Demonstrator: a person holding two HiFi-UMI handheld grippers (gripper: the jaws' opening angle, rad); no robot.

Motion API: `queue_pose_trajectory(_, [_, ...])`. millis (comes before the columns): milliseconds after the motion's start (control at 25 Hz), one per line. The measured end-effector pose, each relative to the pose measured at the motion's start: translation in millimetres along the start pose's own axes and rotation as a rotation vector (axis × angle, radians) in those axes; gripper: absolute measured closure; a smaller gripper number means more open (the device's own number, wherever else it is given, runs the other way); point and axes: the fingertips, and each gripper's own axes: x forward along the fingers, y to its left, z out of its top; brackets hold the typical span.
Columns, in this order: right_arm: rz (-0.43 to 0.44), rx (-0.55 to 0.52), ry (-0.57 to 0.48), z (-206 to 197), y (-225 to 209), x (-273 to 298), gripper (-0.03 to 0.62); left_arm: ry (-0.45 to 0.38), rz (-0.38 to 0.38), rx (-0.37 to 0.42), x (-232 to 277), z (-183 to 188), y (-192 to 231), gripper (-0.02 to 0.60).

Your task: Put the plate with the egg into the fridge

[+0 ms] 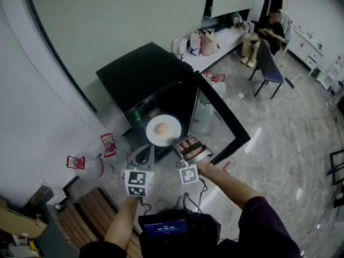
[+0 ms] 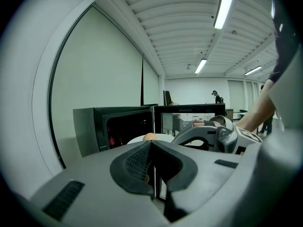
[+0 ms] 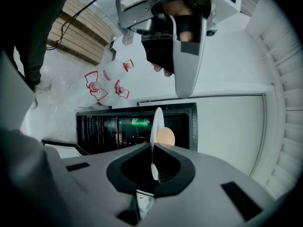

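Observation:
A white plate (image 1: 171,136) carrying a brown egg (image 1: 160,128) hangs level in front of the small black fridge (image 1: 140,74), whose glass door (image 1: 220,117) stands open to the right. My right gripper (image 1: 174,143) is shut on the plate's near rim. In the right gripper view the plate (image 3: 157,119) runs edge-on out of the jaws (image 3: 154,148), the egg (image 3: 165,136) beside it and the fridge's dark inside (image 3: 113,126) behind. My left gripper (image 1: 149,150) is just left of the plate. It (image 2: 152,144) is shut with nothing seen between its jaws; the egg (image 2: 149,136) shows just beyond.
Clear water jugs with red handles (image 1: 75,163) stand on the floor left of the fridge. A green can (image 3: 137,122) lies on a fridge shelf. Bags (image 1: 199,42) sit on a white bench at the back, and a seated person (image 1: 269,34) is far right.

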Motion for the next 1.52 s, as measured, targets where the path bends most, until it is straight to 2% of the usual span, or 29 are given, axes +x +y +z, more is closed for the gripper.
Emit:
queue_pose_trajectory(80, [0.012,-0.01,0.002,2.3,10.3,17.8,0.572,-0.008,-0.006,-0.014,2.8,-9.4,3.3,0.574])
queue_pose_trajectory(200, [0.024,-0.03,-0.006,2.7,28.6,51.0,0.572,-0.008,-0.02,0.004,16.2,-32.4,5.5,0.574])
queue_pose_trajectory(400, [0.058,-0.033,-0.007,-13.1,62.8,109.4,0.572,0.008,-0.014,0.006,60.1,-71.0,10.0,0.574])
queue_pose_trajectory(560, [0.053,-0.013,-0.031,-27.3,82.8,161.8,0.572,0.019,0.036,-0.022,115.8,-98.9,27.8,0.574])
queue_pose_trajectory(760, [0.083,-0.05,-0.081,-42.7,117.9,225.6,0.572,0.036,0.114,-0.045,192.2,-135.3,50.3,0.574])
queue_pose_trajectory(840, [0.189,-0.011,-0.113,-43.7,147.4,240.8,0.572,0.058,0.138,-0.063,215.5,-151.2,58.6,0.574])
queue_pose_trajectory(960, [0.458,0.107,-0.177,-39.9,206.0,248.9,0.572,0.078,0.17,-0.081,240.6,-168.0,70.8,0.574])
queue_pose_trajectory(1040, [0.55,0.153,-0.2,-42.2,224.6,254.3,0.572,0.088,0.176,-0.087,251.9,-171.5,75.8,0.574])
queue_pose_trajectory(1280, [0.536,0.107,-0.198,-60.7,214.8,286.5,0.572,0.127,0.191,-0.091,271.1,-177.2,90.5,0.574])
queue_pose_trajectory(1480, [0.461,0.055,-0.143,-72.9,198.7,318.6,0.571,0.138,0.189,-0.088,278.2,-179.0,90.9,0.574])
queue_pose_trajectory(1520, [0.493,0.072,-0.133,-73.5,200.6,322.9,0.565,0.141,0.19,-0.088,278.0,-179.1,90.8,0.574])
